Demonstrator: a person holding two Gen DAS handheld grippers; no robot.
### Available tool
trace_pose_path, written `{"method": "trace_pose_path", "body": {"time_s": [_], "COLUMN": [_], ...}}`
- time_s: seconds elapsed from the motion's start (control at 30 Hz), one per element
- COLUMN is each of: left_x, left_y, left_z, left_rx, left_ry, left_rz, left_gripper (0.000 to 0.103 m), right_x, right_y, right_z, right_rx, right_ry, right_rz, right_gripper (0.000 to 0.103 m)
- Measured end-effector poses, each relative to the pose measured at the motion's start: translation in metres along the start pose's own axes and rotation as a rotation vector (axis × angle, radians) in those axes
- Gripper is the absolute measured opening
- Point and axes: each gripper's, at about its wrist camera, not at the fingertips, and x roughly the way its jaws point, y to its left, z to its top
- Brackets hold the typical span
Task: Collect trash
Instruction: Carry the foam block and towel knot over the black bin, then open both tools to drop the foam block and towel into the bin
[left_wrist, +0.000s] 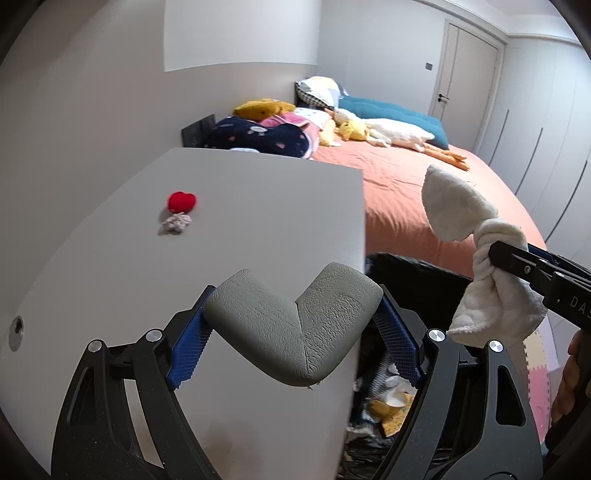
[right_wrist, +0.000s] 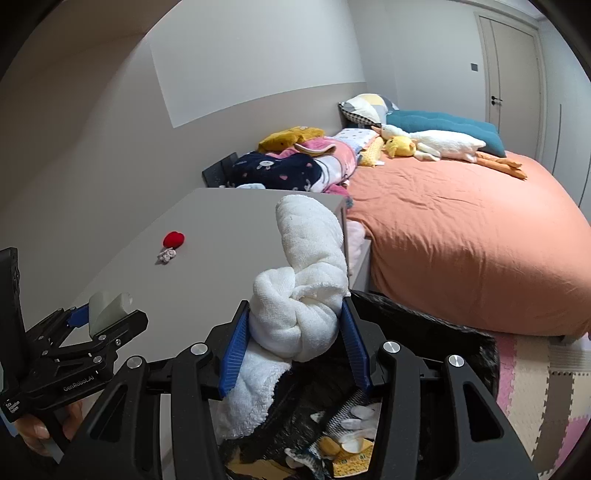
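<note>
My left gripper (left_wrist: 291, 332) is shut on a grey L-shaped foam corner piece (left_wrist: 291, 321), held over the right edge of the grey table (left_wrist: 258, 199). My right gripper (right_wrist: 295, 325) is shut on a white knotted cloth (right_wrist: 306, 251), which hangs over the black-lined trash bin (right_wrist: 443, 325). In the left wrist view the right gripper (left_wrist: 493, 254) holds the white knotted cloth (left_wrist: 450, 210) above the bin (left_wrist: 406, 266). On the table lie a red heart-shaped thing (left_wrist: 181, 202) and a small crumpled grey wad (left_wrist: 176, 223). The left gripper (right_wrist: 109, 314) shows at the left of the right wrist view.
The bin holds wrappers and scraps (right_wrist: 351, 443). A bed with an orange sheet (right_wrist: 461, 240) stands right of the table, piled with pillows, blankets and plush toys (right_wrist: 402, 146). Foam floor mats (right_wrist: 535, 387) lie beside the bin. A closed door (right_wrist: 513, 66) is at the far right.
</note>
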Motion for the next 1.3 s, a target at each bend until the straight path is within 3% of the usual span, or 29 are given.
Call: {"method": "trace_pose_path", "body": {"time_s": [0.87, 1.3], "left_x": [0.010, 0.022], "left_y": [-0.104, -0.151], "left_z": [-0.015, -0.025], "left_rx": [0.164, 0.258], "left_ry": [0.031, 0.074], "left_rz": [-0.131, -0.209], "left_gripper": [0.080, 0.080], "right_x": [-0.052, -0.058], "right_y": [-0.085, -0.120], "right_z": [-0.036, -0.043], "right_rx": [0.105, 0.147], "right_ry": [-0.053, -0.040], "right_rz": [-0.163, -0.250], "right_gripper": [0.050, 0.050]}}
